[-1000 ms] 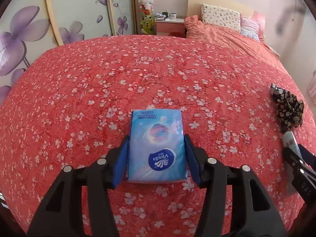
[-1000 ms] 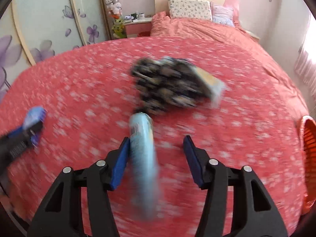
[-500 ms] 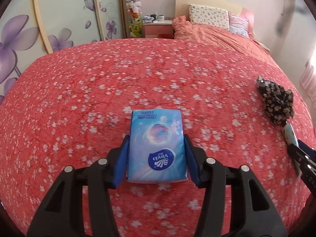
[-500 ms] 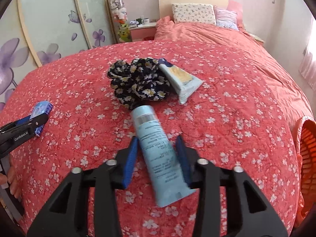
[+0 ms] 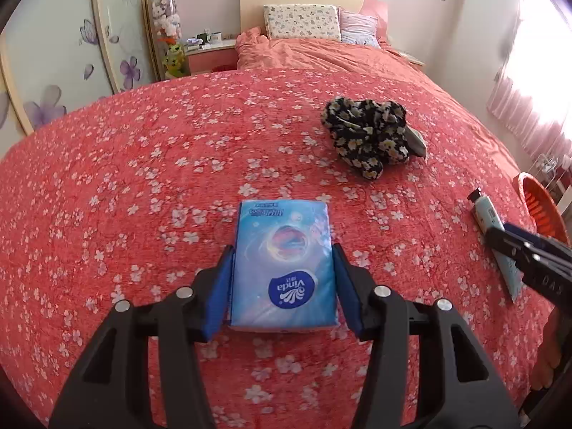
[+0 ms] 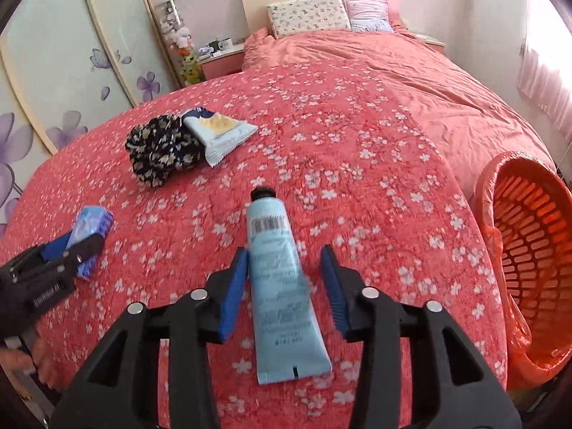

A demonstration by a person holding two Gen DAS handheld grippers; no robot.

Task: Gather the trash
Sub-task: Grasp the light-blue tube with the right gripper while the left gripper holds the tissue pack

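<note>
My left gripper [image 5: 283,250] is shut on a blue Vinda tissue pack [image 5: 284,261], both blue pads against its sides, above the red flowered bedspread [image 5: 178,178]. The right wrist view shows that pack [image 6: 91,220] at the far left. My right gripper [image 6: 284,252] has a pale blue tube [image 6: 275,286] with a black cap between its jaws. The jaws are opening: the left pad touches the tube and a gap shows on the right side. An orange trash basket [image 6: 529,250] lined with an orange bag stands off the bed's right edge.
A black floral cloth [image 6: 161,150] lies mid-bed with a pale snack wrapper [image 6: 221,132] against it. Pillows [image 5: 300,21] and a headboard are at the far end. A nightstand [image 5: 211,53] and flowered wardrobe doors [image 5: 53,71] stand on the left. A person's hand shows at the left view's right edge.
Both views have swung right: the floral cloth slid toward the middle of the left view and the basket grew in the right view. The right jaws have widened off the tube.
</note>
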